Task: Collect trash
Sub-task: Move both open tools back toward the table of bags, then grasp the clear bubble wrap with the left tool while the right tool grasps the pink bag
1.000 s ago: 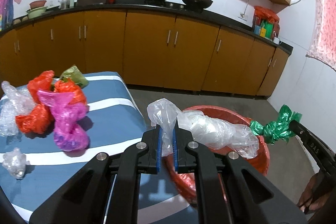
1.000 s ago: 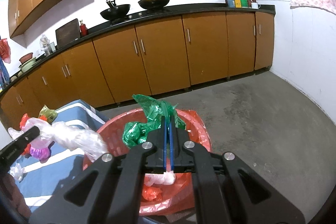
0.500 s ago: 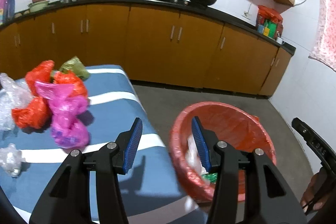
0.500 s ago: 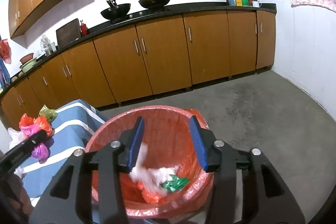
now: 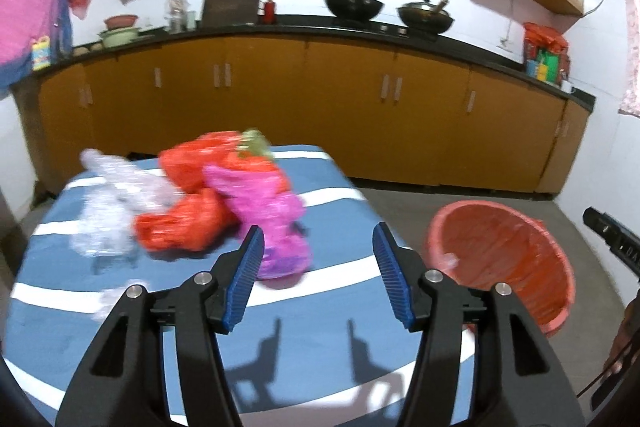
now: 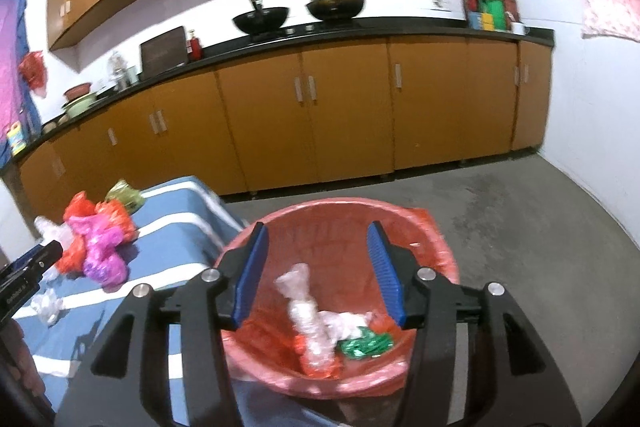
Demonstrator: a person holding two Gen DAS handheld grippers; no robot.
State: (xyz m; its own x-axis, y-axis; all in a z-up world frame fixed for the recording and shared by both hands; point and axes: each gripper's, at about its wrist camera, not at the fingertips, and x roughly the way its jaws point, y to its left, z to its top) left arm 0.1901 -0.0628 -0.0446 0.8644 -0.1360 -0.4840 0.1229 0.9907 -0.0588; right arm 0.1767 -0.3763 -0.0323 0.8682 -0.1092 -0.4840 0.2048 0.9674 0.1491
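Observation:
My left gripper (image 5: 318, 275) is open and empty above the blue striped table (image 5: 304, 327), just in front of a pink bag (image 5: 276, 223). Red bags (image 5: 188, 223) and clear plastic (image 5: 112, 215) lie behind it. My right gripper (image 6: 316, 275) is open and empty over the red bin (image 6: 436, 251). Inside the bin lie a clear plastic bag (image 6: 308, 315), a green bag (image 6: 364, 343) and red scraps. The bin also shows in the left wrist view (image 5: 552, 267), right of the table.
Brown kitchen cabinets (image 5: 320, 115) with a black counter run along the back wall. Grey floor (image 6: 520, 227) lies right of the bin. A small clear plastic piece (image 6: 48, 303) lies near the table's front. A green-brown bag (image 6: 126, 197) lies at the table's far edge.
Both grippers opened and dropped the clear bag and the green bag into the bin. The left gripper then swung left over the table, toward the pink bag.

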